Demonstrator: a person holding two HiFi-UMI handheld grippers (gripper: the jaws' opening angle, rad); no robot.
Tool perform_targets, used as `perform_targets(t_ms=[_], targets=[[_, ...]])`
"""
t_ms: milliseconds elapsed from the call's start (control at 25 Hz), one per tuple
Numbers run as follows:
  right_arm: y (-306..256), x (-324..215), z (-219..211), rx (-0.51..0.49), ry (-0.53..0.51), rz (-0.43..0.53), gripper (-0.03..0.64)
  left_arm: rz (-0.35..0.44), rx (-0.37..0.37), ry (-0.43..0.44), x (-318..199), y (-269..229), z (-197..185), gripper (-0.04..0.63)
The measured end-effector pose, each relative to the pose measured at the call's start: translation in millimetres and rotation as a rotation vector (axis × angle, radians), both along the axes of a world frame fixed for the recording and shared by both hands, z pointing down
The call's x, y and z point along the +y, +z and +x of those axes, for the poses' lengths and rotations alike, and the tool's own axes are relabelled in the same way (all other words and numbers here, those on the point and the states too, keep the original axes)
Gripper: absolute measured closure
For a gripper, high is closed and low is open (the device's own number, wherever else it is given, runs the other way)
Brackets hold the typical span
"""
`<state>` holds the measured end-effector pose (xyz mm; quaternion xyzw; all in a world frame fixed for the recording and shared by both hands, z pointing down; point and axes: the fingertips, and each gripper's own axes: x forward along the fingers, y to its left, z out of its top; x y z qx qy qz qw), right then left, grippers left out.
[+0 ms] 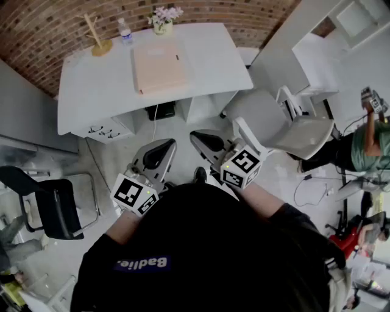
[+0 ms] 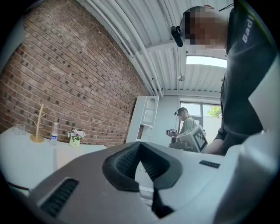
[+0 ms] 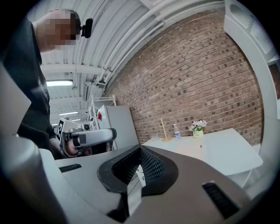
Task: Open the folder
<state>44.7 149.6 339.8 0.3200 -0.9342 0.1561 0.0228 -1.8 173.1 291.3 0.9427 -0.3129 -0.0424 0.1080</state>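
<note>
Two grippers sit low in my head view, held close to my dark-sleeved body and well short of the surface. The left gripper and right gripper are grey moulded shells with dark tips. Each carries a white cube of black square markers. The folder lies flat and closed on the smooth white surface. It is a pale tan rectangle with squared corners, well apart from both grippers. Behind it stand a small pot of flowers, a clear bottle and a thin wooden stand on a round base. A white chair with a curved shell is to the right.

In my left gripper view the fingers are black ribbed pads set in a matte grey housing. Their tips meet in a point, closed on nothing. The brick wall beyond is rough and red.

In my right gripper view the fingers show the same ribbed black pads, tips pressed together with nothing between them. Past them the folder is a faint tan patch on the surface, far off.
</note>
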Motion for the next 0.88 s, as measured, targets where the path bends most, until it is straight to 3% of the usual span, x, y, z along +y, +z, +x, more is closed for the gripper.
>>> perform_targets(t_ms=[880], targets=[[3.6, -4.2, -5.8, 0.021, -0.011, -0.001, 0.589, 0.010, 0.004, 0.002, -6.1, 0.4, -5.1, 0.594]])
